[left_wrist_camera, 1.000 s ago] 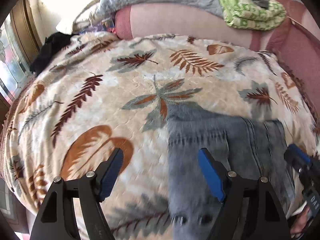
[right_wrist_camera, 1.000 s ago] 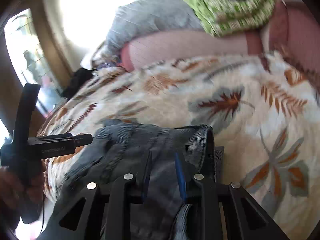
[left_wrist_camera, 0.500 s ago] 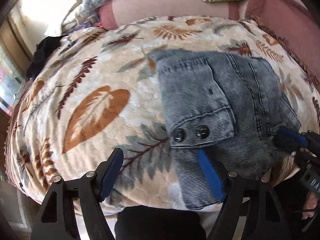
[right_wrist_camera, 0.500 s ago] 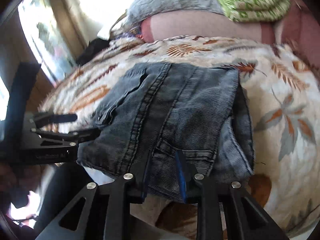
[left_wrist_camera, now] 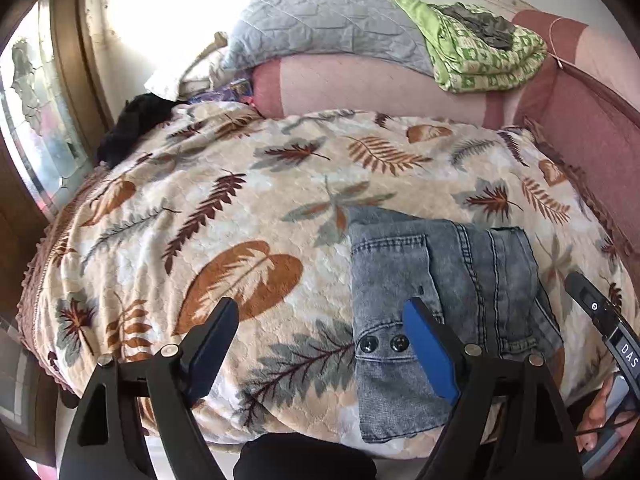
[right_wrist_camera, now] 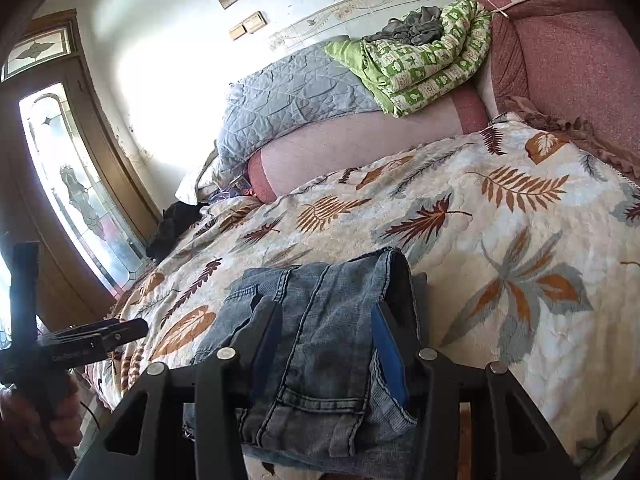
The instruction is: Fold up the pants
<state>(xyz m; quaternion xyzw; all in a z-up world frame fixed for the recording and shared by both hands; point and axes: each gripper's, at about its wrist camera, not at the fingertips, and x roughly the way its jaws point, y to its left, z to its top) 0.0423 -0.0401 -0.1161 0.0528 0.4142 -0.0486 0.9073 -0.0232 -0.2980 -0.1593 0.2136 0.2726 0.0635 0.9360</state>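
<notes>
Folded grey-blue denim pants (left_wrist_camera: 448,300) lie flat on the leaf-patterned blanket (left_wrist_camera: 240,220) near the bed's front edge, pocket buttons facing up. My left gripper (left_wrist_camera: 320,344) hovers above the blanket, its jaws opening with nothing between them; its right finger (left_wrist_camera: 428,348) overlaps the pants' left side. In the right wrist view the pants (right_wrist_camera: 328,300) lie under and between the fingers of my right gripper (right_wrist_camera: 328,344). Its jaws are opening and the pads stand off the fabric. Each gripper shows at the edge of the other's view.
A pink bolster (left_wrist_camera: 360,84) lies along the bed's back, with a grey quilt (left_wrist_camera: 320,20) and a green patterned quilt (left_wrist_camera: 480,52) piled on it. Black cloth (left_wrist_camera: 136,124) sits at the back left by a glazed door (right_wrist_camera: 72,184). Pink upholstery (left_wrist_camera: 592,120) borders the right.
The right gripper's jaws have spread apart from their narrow hold on the denim. Both grippers have drawn back and upward, so more of the bed shows. The pants stay folded.
</notes>
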